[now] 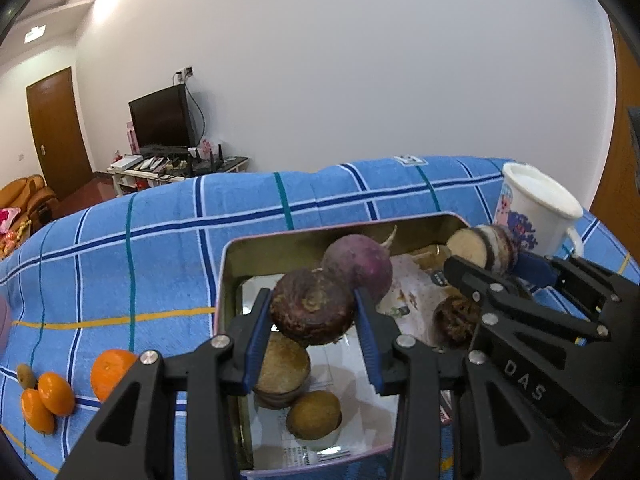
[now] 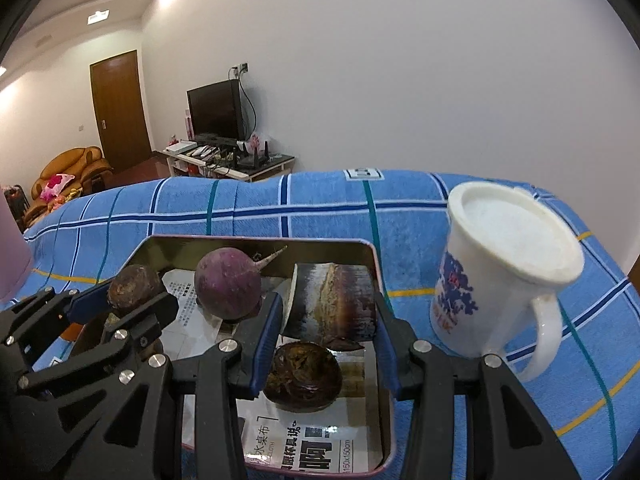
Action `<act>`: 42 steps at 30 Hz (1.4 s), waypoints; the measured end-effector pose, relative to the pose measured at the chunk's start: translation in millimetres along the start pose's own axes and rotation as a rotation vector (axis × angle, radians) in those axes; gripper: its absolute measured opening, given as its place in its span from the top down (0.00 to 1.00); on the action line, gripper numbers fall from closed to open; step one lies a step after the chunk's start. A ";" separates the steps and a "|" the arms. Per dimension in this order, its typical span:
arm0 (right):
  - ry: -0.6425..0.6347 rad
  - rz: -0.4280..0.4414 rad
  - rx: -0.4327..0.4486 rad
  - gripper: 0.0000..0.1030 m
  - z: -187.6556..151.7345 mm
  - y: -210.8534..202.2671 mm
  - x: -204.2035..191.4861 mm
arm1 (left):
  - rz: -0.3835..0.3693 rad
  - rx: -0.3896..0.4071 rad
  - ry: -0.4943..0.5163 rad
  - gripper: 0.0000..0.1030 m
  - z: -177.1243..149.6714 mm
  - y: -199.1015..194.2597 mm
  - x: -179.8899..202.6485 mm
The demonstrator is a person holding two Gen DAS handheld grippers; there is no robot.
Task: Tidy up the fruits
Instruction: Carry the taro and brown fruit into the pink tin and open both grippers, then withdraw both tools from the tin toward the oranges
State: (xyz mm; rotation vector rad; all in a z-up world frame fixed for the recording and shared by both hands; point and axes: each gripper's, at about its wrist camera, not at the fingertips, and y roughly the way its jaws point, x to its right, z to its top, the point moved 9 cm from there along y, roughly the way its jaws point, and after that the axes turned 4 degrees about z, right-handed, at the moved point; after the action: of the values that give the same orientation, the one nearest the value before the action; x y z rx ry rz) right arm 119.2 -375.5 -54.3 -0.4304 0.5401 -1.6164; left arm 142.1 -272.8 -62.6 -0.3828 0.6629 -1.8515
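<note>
Fruits [image 1: 312, 306] in tilted-down hand-held grippers [image 1: 314, 344]

Left tool [image 1: 314, 334] clamped on dark round root [image 1: 312, 306] above metal tin [image 1: 228, 280].

The tin [image 2: 376, 264] is crowded with produce; a white mug [image 2: 504, 280] stands just beside its right wall, 3 oranges [image 1: 52, 396] left.

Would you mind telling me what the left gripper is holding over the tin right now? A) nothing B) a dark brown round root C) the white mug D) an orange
B: the left gripper has its blue pads pressed on either side of a dark brown round root, above the tin.
</note>
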 end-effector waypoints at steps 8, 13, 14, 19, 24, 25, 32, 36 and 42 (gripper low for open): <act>0.003 0.018 -0.013 0.55 -0.4 3.7 -4.2 | 0.017 -0.039 -0.002 0.59 0.3 9.4 0.2; 0.009 0.020 -0.010 0.55 -0.9 3.0 -4.1 | 0.027 -0.041 0.007 0.59 2.1 11.7 2.5; 0.013 0.018 -0.006 0.55 -0.7 2.2 -3.6 | 0.028 -0.041 0.010 0.59 2.2 11.9 2.0; 0.049 -0.003 0.075 0.54 5.0 -15.8 3.0 | 0.066 -0.021 0.002 0.28 2.8 8.5 1.9; 0.101 -0.042 0.189 0.26 15.2 -37.1 15.5 | 0.097 0.046 0.003 0.05 7.4 -3.5 -0.4; 0.108 -0.042 0.204 0.26 17.1 -39.9 16.7 | 0.106 0.059 0.002 0.01 8.2 -6.1 -1.4; 0.167 -0.032 0.221 0.20 18.7 -43.1 22.9 | 0.156 0.099 -0.034 0.00 9.3 -18.1 -13.9; 0.184 -0.053 0.268 0.20 19.4 -52.4 26.4 | 0.185 0.089 -0.059 0.00 3.6 -21.9 -24.1; 0.124 -0.090 0.380 0.16 25.0 -73.7 18.7 | 0.207 0.135 -0.088 0.00 0.1 -35.3 -37.7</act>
State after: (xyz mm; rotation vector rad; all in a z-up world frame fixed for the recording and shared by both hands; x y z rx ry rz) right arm 71.3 -391.0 7.9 -0.0716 0.2968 -1.7929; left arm 129.6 -228.5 -39.2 -0.2937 0.4952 -1.6617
